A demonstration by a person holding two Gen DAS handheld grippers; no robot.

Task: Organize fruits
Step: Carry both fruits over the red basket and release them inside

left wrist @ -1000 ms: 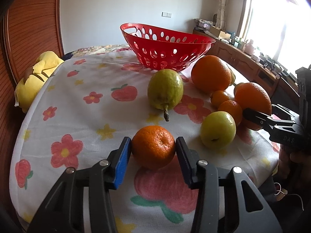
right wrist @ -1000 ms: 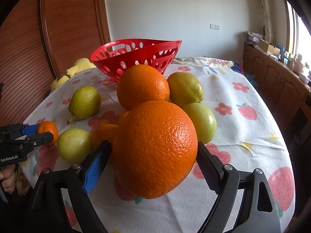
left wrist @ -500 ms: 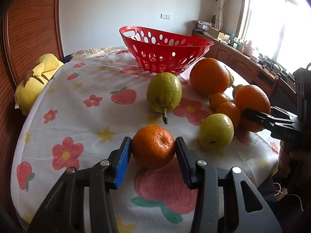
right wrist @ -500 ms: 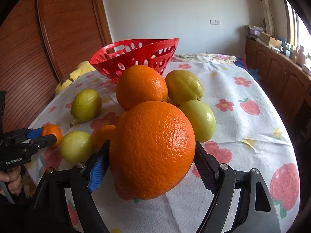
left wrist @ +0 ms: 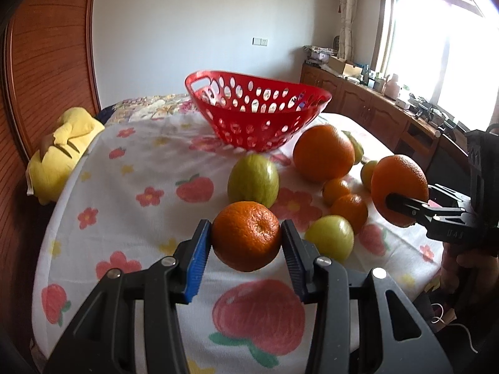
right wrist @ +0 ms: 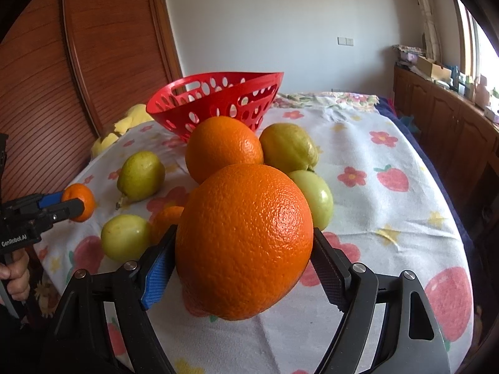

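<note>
My left gripper (left wrist: 245, 226) is shut on a small mandarin (left wrist: 246, 238), which hangs just above the flowered tablecloth (left wrist: 140, 233). In the right wrist view that same gripper (right wrist: 70, 204) and mandarin (right wrist: 83, 201) show at the left edge. My right gripper (right wrist: 244, 232) is shut on a large orange (right wrist: 246, 243), held off the cloth; the left wrist view shows this orange (left wrist: 399, 177) at the right. The red perforated basket (left wrist: 259, 124) stands at the back of the table with nothing visible in it.
On the cloth lie a second large orange (left wrist: 324, 152), a green pear (left wrist: 252, 179), a green apple (left wrist: 330, 238), two small mandarins (left wrist: 349, 208) and a yellow-green fruit (right wrist: 287, 148). A yellow plush (left wrist: 59, 149) sits at the left edge by the wooden wall. Cabinets (left wrist: 374, 109) line the right.
My left gripper has lifted the mandarin a little way off the cloth. The right gripper keeps its hold on the large orange and has hardly moved.
</note>
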